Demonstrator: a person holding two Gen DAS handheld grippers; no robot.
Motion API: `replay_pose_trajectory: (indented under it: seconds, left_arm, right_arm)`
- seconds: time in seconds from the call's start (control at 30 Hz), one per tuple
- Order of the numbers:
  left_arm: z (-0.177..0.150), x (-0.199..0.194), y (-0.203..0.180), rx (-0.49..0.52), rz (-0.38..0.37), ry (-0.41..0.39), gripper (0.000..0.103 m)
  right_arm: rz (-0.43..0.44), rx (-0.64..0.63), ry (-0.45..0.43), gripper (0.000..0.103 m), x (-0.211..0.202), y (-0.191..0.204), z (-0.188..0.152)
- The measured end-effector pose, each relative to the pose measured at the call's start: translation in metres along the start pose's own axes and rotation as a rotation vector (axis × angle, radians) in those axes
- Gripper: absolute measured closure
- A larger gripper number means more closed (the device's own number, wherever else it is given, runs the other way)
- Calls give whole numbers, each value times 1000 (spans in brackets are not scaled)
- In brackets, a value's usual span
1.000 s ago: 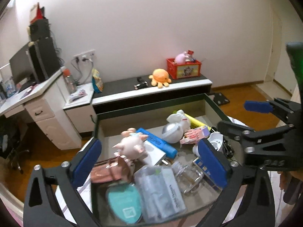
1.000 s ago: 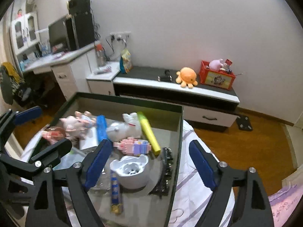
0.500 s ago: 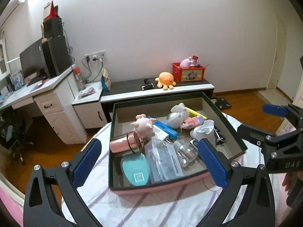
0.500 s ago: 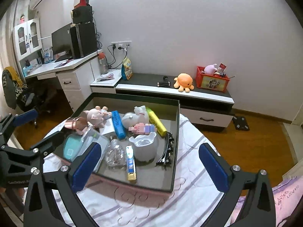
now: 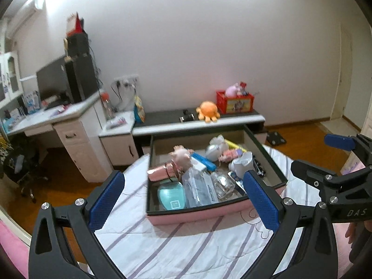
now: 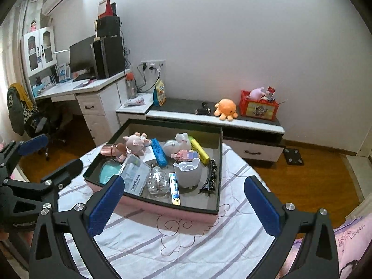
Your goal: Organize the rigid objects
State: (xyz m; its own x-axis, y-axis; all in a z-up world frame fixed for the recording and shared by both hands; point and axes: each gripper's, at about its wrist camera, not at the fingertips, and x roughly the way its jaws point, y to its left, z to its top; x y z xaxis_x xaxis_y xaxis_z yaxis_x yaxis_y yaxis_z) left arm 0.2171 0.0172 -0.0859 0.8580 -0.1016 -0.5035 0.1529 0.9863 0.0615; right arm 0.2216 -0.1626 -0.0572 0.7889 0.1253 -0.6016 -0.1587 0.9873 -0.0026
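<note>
A pink-sided box with a dark rim sits on a round table with a striped white cloth. It holds several items: a pink pig toy, a copper cup, a blue bar, a white cup, a clear bottle, a teal case, a yellow marker. My left gripper is open and empty, above the near side of the box. My right gripper is open and empty, back from the box.
A white desk with a monitor stands at left. A low cabinet along the wall carries an orange octopus plush and a red crate. An office chair is at far left. Wooden floor surrounds the table.
Both grippers have pulled back and up from the box. The box now looks smaller and farther, and its pink front and the tablecloth show. Both stay open.
</note>
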Motion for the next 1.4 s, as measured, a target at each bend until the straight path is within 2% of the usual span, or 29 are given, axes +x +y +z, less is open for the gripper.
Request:
replay_pose_trajectory:
  seconds: [0.17,0.3,0.5,0.63,0.73,0.9,1.4]
  left_arm:
    - [-1,-53,-3,8,55,-117,0]
    - [-4,-95,-6,18,75,-191,0]
    - [-15,-146,-6,-4,64,-254,0]
    - [-24,-177,-10,-9,68,-294,0]
    - [-27,-191,-13,0,74,-303,0]
    - [-30,-214,-18,27,108,-341,0]
    - [-56,-272,-15,-21,150,-509,0]
  right_arm:
    - [10,-5,-87,0,-45,12,-7]
    - [-20,-15,-187,0,-90,23,-14]
    - [-43,-9,-268,0,-142,33,-30]
    - [-19,6,-290,0,-165,36,-39]
    - [-12,7,-309,0,-179,38,-45]
    - [-53,-11,-343,0,-199,47,-52]
    - [-59,-53,-485,0,-249,72,-73]
